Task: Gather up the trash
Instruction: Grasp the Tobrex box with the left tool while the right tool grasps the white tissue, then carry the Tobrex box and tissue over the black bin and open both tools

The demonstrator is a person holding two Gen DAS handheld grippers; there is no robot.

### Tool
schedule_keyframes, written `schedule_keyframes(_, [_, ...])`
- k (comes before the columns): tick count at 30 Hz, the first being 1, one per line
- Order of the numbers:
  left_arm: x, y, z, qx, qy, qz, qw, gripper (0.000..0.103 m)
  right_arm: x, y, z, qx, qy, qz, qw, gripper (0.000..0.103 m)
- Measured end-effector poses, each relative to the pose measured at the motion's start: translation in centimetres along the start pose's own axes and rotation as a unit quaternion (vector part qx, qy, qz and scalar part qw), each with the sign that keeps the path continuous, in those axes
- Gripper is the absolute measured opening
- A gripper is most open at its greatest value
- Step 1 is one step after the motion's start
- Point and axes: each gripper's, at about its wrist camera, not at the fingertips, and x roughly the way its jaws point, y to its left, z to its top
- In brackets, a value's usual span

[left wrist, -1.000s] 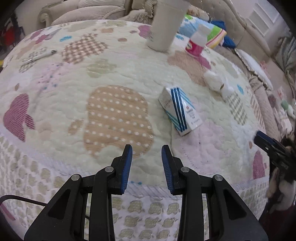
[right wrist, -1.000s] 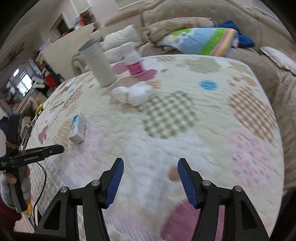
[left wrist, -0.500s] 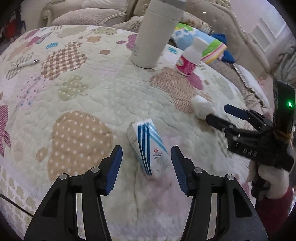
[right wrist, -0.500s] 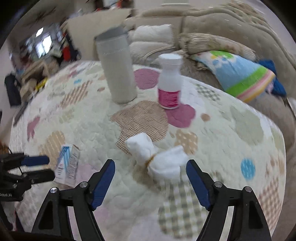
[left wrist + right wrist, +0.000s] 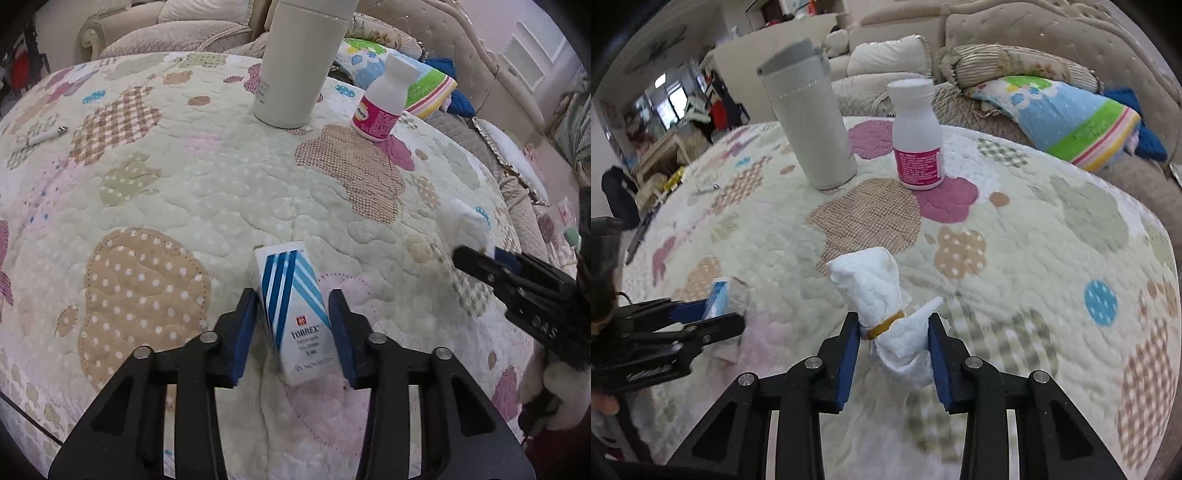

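A quilted surface [image 5: 192, 192] fills both views, patterned with patchwork shapes. In the upper middle of the left wrist view a tall pale flask [image 5: 299, 70] and a white bottle [image 5: 384, 103] with a pink label are seen standing upright.

In the lower middle of that view a small box [image 5: 295, 314] with blue stripes lies between the fingers of the left gripper [image 5: 293, 332]. Its long axis runs away from the camera, roughly in line with the fingers. The jaws have just been closing; both pads appear pressed against the box's long sides.

In the right wrist view a wad of tissue [image 5: 886, 314], bound by a yellow band, is held at the lower middle by the right gripper [image 5: 892, 354], whose jaws have just been closing onto it. The wad's long axis leans toward the upper left.

Each piece is judged gripped by its nearer gripper, so a lift is expected next.
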Motion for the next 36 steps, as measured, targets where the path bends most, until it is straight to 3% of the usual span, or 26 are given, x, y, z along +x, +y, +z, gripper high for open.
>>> schedule_keyframes(12, [-3.5, -2.1, -2.3, 0.032, -0.025, -0.007, 0.9992, 0.032, -3.7, 1.8, -4.6, 0.047, -0.020, 0.007, 0.999, 0.034])
schedule_keyframes(21, [-5.2, -4.3, -4.4, 0.059, -0.028, -0.022, 0.9977, 0.032, -7.0, 1.9, -7.5, 0.066, -0.035, -0.011, 0.997, 0.035])
schedule_keyframes(36, [-7.0, -10.8, -7.0, 0.119, -0.028, -0.055, 0.9909, 0.032, -14.0, -2.8, -12.7, 0.129, -0.065, -0.067, 0.987, 0.034])
